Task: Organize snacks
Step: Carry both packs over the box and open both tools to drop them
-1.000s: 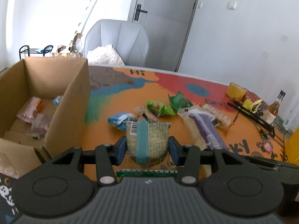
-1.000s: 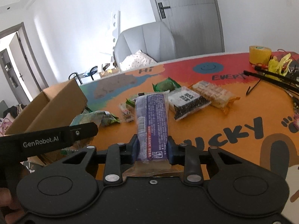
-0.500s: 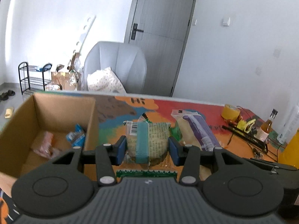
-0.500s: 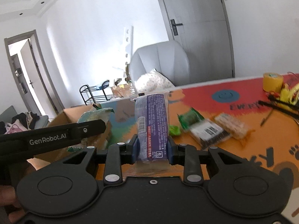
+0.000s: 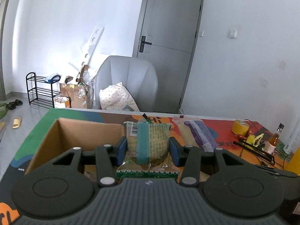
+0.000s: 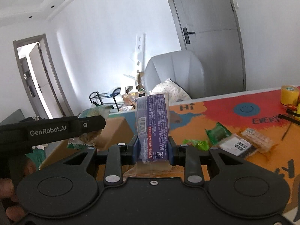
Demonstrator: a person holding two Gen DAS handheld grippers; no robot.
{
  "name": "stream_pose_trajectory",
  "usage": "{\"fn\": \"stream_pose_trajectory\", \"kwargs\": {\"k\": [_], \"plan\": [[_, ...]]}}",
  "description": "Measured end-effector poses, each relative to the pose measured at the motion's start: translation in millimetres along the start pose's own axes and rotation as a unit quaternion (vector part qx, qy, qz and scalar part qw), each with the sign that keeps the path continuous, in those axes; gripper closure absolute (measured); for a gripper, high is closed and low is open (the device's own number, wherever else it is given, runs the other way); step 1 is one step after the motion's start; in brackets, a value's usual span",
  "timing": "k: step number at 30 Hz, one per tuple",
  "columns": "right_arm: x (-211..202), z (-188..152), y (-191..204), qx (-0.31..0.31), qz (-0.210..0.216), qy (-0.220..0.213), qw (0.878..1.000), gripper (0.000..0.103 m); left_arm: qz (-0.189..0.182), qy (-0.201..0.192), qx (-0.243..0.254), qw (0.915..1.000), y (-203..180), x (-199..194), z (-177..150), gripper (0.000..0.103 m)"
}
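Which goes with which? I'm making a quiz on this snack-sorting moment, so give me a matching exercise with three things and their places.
Things:
1. green-banded snack pack
2. purple snack pack
3. yellow tape roll

Places:
A. lying on the table
B. clamped in the right gripper
C. clamped in the left gripper

Pairs: 1-C, 2-B, 3-A
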State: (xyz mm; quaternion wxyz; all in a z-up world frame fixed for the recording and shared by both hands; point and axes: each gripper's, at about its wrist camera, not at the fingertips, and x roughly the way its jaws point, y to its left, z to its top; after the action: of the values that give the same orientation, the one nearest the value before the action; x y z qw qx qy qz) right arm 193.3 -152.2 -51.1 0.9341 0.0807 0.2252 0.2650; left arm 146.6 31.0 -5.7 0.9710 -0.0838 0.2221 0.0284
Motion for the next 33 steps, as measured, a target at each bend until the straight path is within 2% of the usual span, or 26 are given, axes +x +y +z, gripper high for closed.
{"fn": "stream_pose_trajectory", "kwargs": {"k": [18,27,33], "plan": [[48,22,48,-0.012,0.045,0.009,0.999,0.075,0.048,0.002,-0.025,0.9985,62,-2,16,0.056],[68,18,66,-0.02,0.059,0.03,0.998,0.075,0.064,0.016,-0.048,0.9966,92,11,16,0.056],[74,13,73,-0.018,0.066,0.047,0.997,0.075,0.083,0.023,-0.055,0.9948,101,10,10,0.04]]}}
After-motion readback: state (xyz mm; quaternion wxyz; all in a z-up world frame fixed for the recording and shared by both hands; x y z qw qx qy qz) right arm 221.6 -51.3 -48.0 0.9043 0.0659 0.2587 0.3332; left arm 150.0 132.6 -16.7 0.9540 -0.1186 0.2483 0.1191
